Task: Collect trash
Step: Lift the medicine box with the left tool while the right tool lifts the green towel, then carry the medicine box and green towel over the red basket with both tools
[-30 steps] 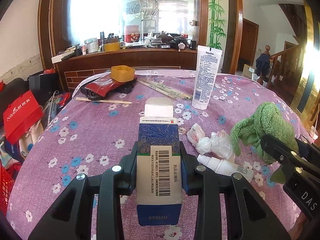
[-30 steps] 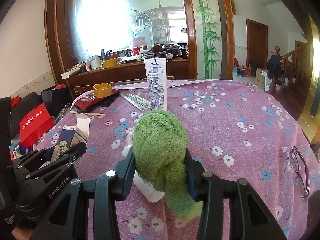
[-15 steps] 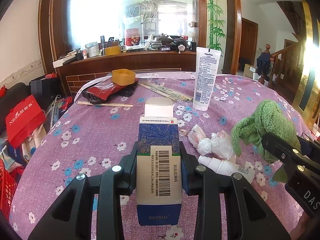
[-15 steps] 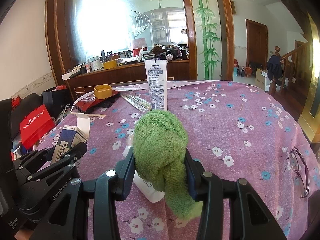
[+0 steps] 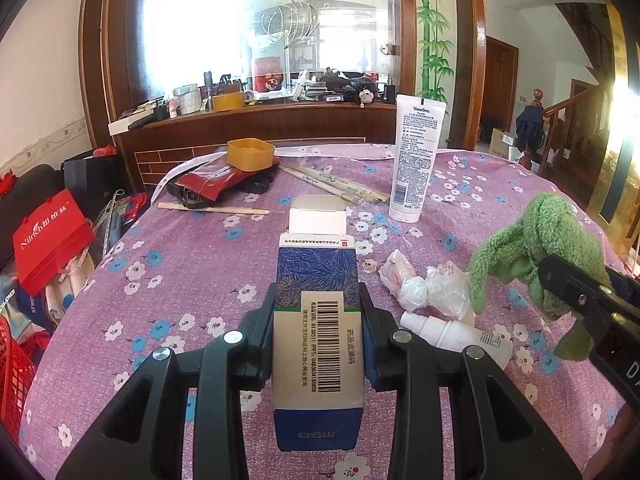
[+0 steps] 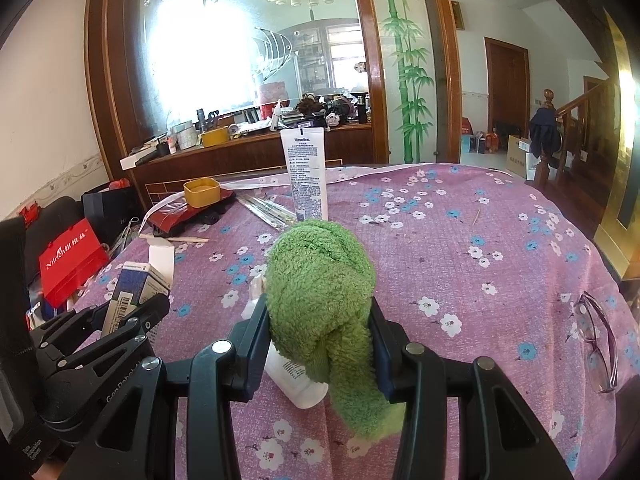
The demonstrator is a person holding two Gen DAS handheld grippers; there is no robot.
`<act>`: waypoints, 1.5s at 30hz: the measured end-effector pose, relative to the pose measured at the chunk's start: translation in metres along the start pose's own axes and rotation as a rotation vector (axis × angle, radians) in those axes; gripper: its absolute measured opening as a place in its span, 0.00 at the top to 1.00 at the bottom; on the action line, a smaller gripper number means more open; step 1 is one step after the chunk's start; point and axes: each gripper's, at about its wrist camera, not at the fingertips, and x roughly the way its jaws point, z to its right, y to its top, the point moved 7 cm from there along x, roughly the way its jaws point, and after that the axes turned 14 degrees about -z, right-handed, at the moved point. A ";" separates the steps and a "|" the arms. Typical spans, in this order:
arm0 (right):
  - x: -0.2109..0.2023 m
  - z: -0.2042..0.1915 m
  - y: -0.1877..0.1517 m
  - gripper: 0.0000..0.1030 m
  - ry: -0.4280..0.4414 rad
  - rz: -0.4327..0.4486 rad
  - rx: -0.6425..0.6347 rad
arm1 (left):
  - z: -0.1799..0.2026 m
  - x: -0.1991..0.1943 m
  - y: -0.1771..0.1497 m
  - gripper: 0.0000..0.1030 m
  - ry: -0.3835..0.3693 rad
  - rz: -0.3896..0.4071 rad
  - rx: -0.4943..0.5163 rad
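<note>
Black plastic tongs (image 5: 318, 312) — silver screws, white lettering.

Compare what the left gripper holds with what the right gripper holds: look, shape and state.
The left gripper clamps a stiff blue-and-white cardboard medicine box; the right gripper clamps a soft, fuzzy green cloth.
The box keeps flat faces and straight edges, with its top flap open; the cloth is bunched, its tail drooping below the jaws.
The box carries a printed barcode; the cloth is plain.
Both are pinched between closed jaws.

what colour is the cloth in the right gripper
Green, a fuzzy cloth; it shows best in the right wrist view.
</note>
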 end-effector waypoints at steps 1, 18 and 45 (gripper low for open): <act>-0.001 0.002 0.001 0.54 -0.001 0.006 0.007 | -0.001 0.000 0.001 0.68 0.000 0.001 -0.007; -0.023 -0.001 0.004 0.54 0.075 0.055 0.017 | -0.029 -0.052 -0.021 0.68 -0.067 -0.052 -0.061; -0.052 -0.192 -0.050 0.53 0.297 -0.024 -0.328 | -0.227 -0.141 -0.121 0.68 0.124 0.020 -0.291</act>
